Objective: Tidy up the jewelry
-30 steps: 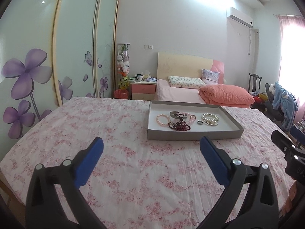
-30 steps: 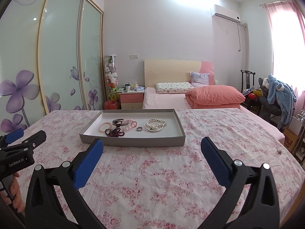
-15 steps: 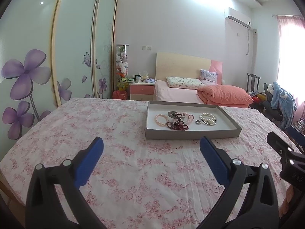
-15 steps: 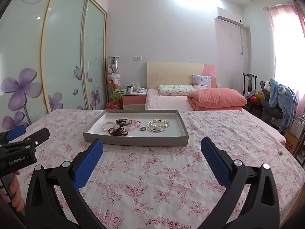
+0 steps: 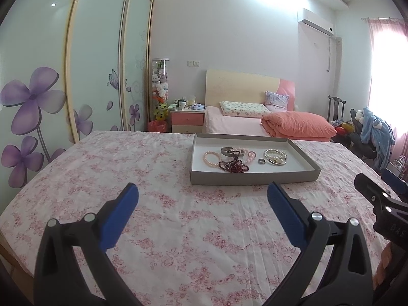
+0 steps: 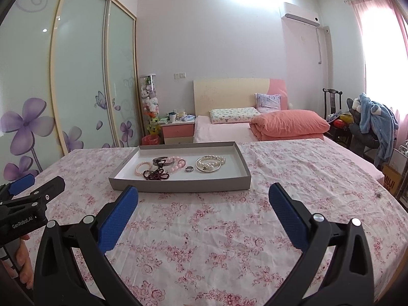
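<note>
Right wrist view: grey tray (image 6: 178,186) on the floral bed holds the tangled dark bead strand (image 6: 156,174), light, limp and slippery, so you should pinch a bunched loop; your left gripper (image 5: 202,200) and right gripper (image 6: 203,200) hover empty, jaws spread wide.

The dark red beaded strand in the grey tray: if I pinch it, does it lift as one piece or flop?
The dark red beaded strand lies bunched in loose loops, so it is probably floppy and would dangle. It seems to overlap the dark metal bangle, so that may drag along. The beads look round and may slip between pads.
</note>
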`<state>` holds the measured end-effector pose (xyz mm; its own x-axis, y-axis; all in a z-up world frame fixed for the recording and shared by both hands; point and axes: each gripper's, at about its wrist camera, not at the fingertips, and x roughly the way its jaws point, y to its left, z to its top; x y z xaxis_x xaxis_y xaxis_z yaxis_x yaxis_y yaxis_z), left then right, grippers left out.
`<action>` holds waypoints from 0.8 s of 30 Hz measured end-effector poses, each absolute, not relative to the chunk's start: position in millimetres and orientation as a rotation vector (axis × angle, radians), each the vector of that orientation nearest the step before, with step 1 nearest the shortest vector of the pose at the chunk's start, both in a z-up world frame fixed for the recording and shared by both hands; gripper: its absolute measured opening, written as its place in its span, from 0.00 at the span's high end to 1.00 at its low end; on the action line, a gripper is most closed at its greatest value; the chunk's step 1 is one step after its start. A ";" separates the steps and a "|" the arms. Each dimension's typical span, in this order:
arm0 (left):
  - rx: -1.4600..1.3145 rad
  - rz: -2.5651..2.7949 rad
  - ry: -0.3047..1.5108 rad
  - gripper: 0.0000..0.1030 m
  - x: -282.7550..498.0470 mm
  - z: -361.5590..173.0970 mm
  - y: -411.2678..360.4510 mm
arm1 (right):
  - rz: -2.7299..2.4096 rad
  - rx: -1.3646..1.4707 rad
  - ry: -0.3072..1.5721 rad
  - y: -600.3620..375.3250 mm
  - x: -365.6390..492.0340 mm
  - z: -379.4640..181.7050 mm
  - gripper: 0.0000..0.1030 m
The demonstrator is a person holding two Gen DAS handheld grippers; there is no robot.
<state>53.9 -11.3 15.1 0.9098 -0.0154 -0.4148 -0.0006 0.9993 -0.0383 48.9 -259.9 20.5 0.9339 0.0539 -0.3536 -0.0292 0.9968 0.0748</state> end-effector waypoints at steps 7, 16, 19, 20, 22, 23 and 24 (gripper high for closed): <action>-0.038 -0.009 0.434 0.04 56.3 12.4 -11.3 | 0.045 0.070 0.373 -259.9 50.0 18.1 0.02; -0.038 -0.005 0.438 0.04 57.8 11.1 -10.8 | 0.046 0.071 0.375 -260.0 50.1 17.7 0.02; -0.039 0.000 0.442 0.04 60.1 8.5 -10.4 | 0.046 0.071 0.378 -259.5 50.7 16.2 0.02; -0.040 0.001 0.443 0.04 60.2 7.3 -10.2 | 0.046 0.071 0.378 -259.5 50.6 16.3 0.02; -0.040 0.000 0.444 0.04 60.9 6.3 -9.9 | 0.047 0.072 0.378 -259.5 50.6 16.4 0.02; -0.039 0.000 0.443 0.04 60.6 6.8 -10.0 | 0.047 0.072 0.379 -259.5 50.9 15.8 0.02; -0.038 -0.001 0.443 0.04 61.7 6.5 -10.1 | 0.047 0.072 0.378 -259.5 50.9 15.9 0.02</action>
<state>61.7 -10.1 6.5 0.9036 -0.0090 -0.4284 -0.0077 0.9993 -0.0371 50.9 -259.5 15.9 0.9282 0.0594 -0.3674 -0.0324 0.9963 0.0792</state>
